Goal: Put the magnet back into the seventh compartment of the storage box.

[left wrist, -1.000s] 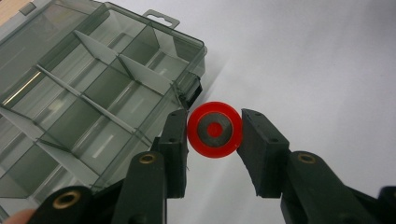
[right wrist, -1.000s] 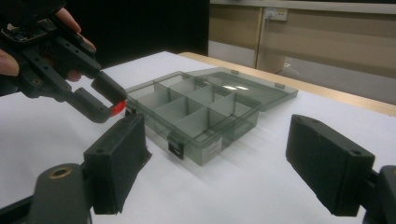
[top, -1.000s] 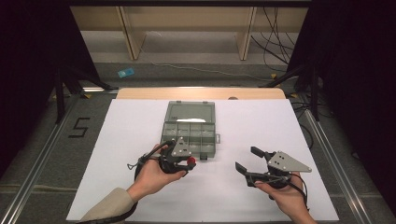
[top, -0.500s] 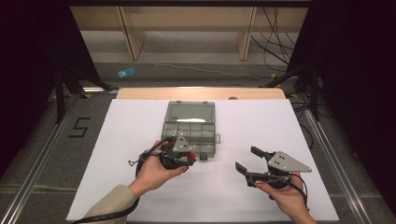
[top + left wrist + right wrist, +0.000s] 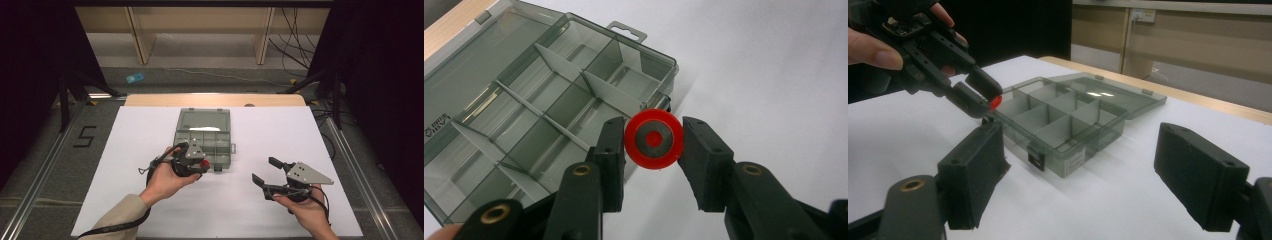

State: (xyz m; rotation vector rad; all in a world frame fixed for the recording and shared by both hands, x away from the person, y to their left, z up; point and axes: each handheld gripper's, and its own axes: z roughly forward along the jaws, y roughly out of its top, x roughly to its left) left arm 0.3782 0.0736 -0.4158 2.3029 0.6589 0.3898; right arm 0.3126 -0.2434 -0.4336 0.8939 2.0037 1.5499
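An open smoky-grey compartment box [image 5: 202, 140] lies on the white table, its lid folded back; its empty cells show in the left gripper view [image 5: 539, 120] and the right gripper view [image 5: 1058, 122]. My left gripper [image 5: 654, 140] is shut on a small red disc [image 5: 654, 139] with a grey centre, held edgewise just over the box's near right corner. From above, the red disc [image 5: 204, 163] sits at the tip of the left gripper [image 5: 200, 162]. The right gripper [image 5: 266, 172] rests open on the table right of the box, nothing between its jaws [image 5: 1083, 175].
White sheet [image 5: 125, 150] covers the table, with a wooden strip [image 5: 215, 100] along the far edge. Black drapes stand at both sides. A blue object [image 5: 134, 78] lies on the floor beyond the table.
The left hand has shifted slightly with the red disc by the box's near edge. The right gripper has not moved.
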